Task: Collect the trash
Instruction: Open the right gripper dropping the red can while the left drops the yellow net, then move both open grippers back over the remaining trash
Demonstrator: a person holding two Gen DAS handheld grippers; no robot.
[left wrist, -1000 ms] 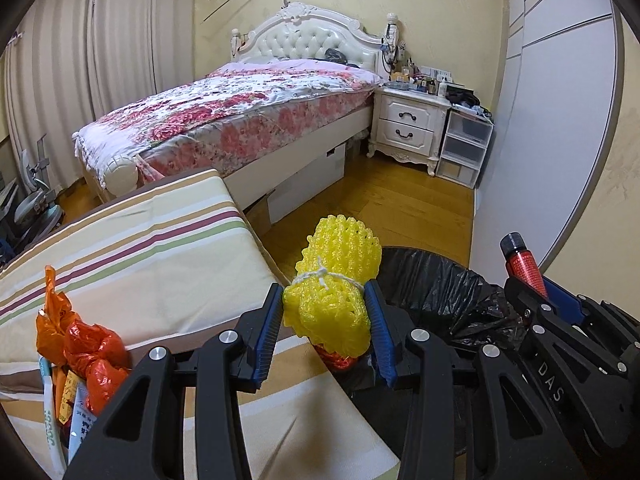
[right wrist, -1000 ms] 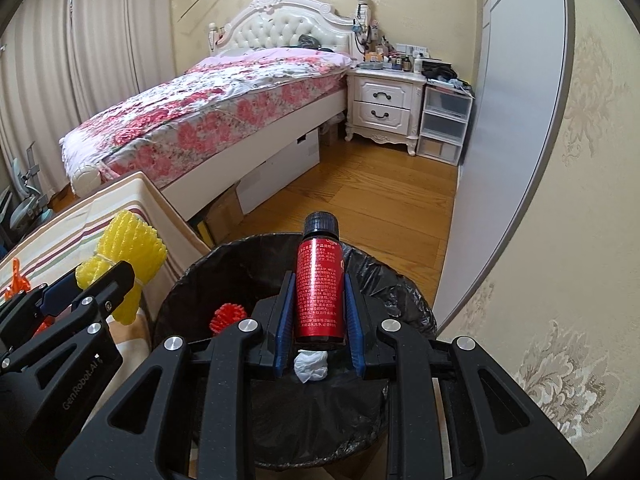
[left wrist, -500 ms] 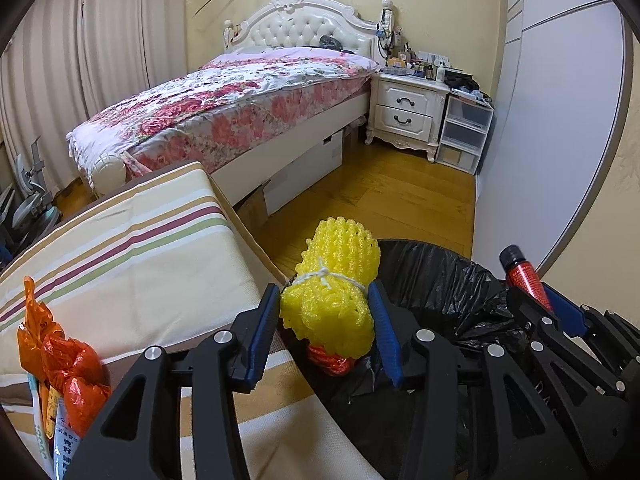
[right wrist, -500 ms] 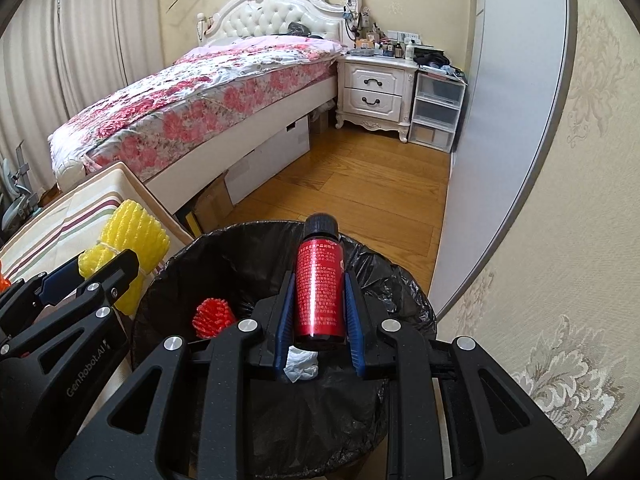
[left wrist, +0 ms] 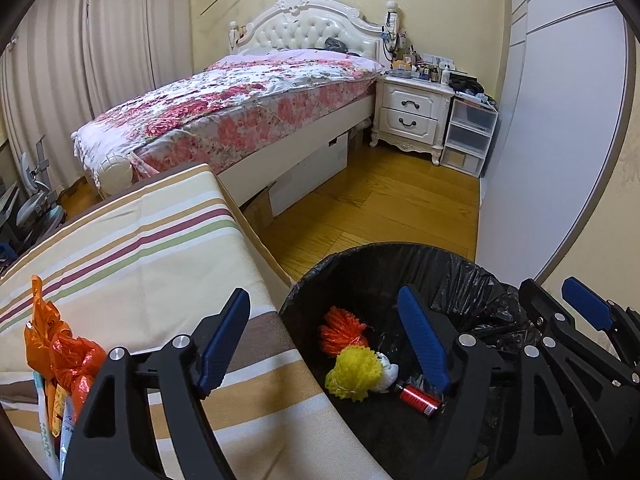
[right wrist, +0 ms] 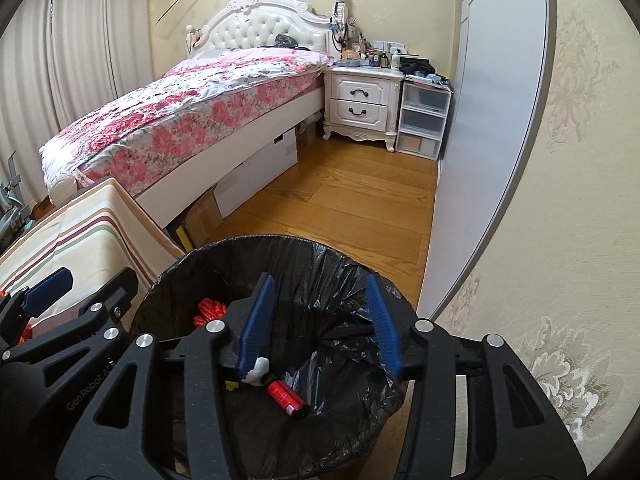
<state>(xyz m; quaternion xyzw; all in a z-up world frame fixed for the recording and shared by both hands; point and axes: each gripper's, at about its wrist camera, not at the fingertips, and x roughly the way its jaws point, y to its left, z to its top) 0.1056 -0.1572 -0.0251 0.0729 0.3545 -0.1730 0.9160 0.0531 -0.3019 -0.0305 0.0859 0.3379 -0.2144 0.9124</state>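
Note:
A bin lined with a black bag [left wrist: 460, 272] [right wrist: 320, 256] stands on the floor below both grippers. In it lie a yellow foam net [left wrist: 352, 374], a red foam net [left wrist: 340, 334] [right wrist: 210, 310], a white crumpled paper [left wrist: 386, 372] [right wrist: 258, 370] and a red bottle [left wrist: 420, 398] [right wrist: 286, 398]. My left gripper [left wrist: 324, 338] hangs over the bin's left rim, jaws opening with nothing between them. My right gripper [right wrist: 318, 326] hovers over the bin, jaws opening and empty; its blue pads [left wrist: 586, 308] show in the left wrist view.
A striped cushion [left wrist: 132, 256] [right wrist: 76, 236] lies left of the bin, with an orange plastic bag [left wrist: 60, 356] and packets on it. Behind are a flowered bed [left wrist: 240, 108], a white nightstand [left wrist: 412, 114], plastic drawers [left wrist: 468, 136] and a grey wardrobe door [right wrist: 492, 120]. Wooden floor [right wrist: 340, 200] lies between.
Both grippers have opened. The yellow foam net dropped from the left gripper and the red bottle from the right; both now lie in the bin.

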